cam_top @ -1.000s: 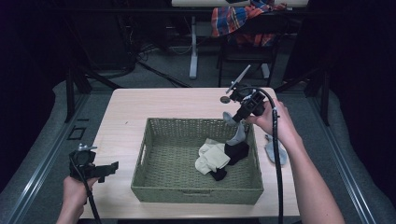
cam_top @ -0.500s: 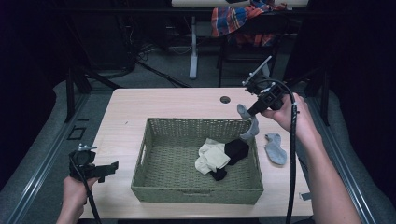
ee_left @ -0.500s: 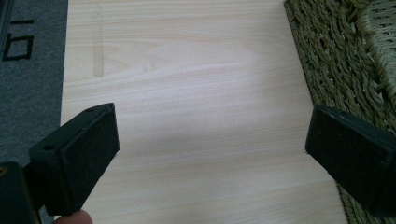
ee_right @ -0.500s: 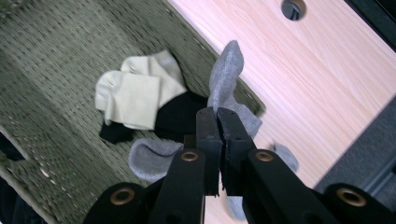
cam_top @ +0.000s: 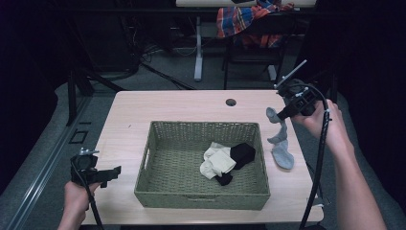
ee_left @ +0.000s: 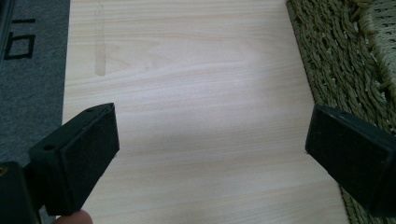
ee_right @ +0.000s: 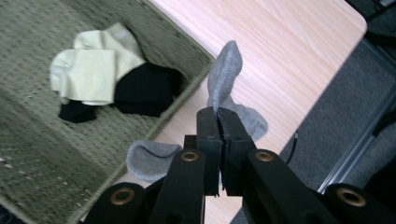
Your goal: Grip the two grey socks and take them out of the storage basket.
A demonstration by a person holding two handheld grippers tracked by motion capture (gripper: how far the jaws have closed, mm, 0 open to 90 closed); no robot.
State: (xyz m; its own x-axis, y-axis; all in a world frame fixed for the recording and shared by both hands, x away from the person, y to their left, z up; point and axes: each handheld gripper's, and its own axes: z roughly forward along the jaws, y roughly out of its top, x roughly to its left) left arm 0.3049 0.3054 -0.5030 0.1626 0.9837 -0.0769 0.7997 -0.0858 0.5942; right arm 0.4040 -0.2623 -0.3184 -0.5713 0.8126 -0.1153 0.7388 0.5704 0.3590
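Observation:
My right gripper (cam_top: 281,115) hangs over the right side of the table, shut on a grey sock (cam_top: 276,125) that dangles from its jaws. In the right gripper view the jaws (ee_right: 217,112) pinch that grey sock (ee_right: 224,70). A second grey sock (cam_top: 283,156) lies flat on the table, to the right of the green woven basket (cam_top: 201,199). Inside the basket lie cream socks (cam_top: 218,162) and a black sock (cam_top: 242,154). My left gripper (cam_top: 114,171) stays low at the table's front left, open, its jaws (ee_left: 210,154) wide apart over bare wood beside the basket wall (ee_left: 336,56).
A round cable hole (cam_top: 231,102) sits in the tabletop behind the basket. A chair draped with plaid cloth (cam_top: 249,19) stands beyond the table. The right table edge is close to the held sock, with grey floor (ee_right: 336,121) past it.
My right gripper has carried the grey sock from above the basket's right part out to the right, over the table by the second grey sock. The left gripper has stayed still.

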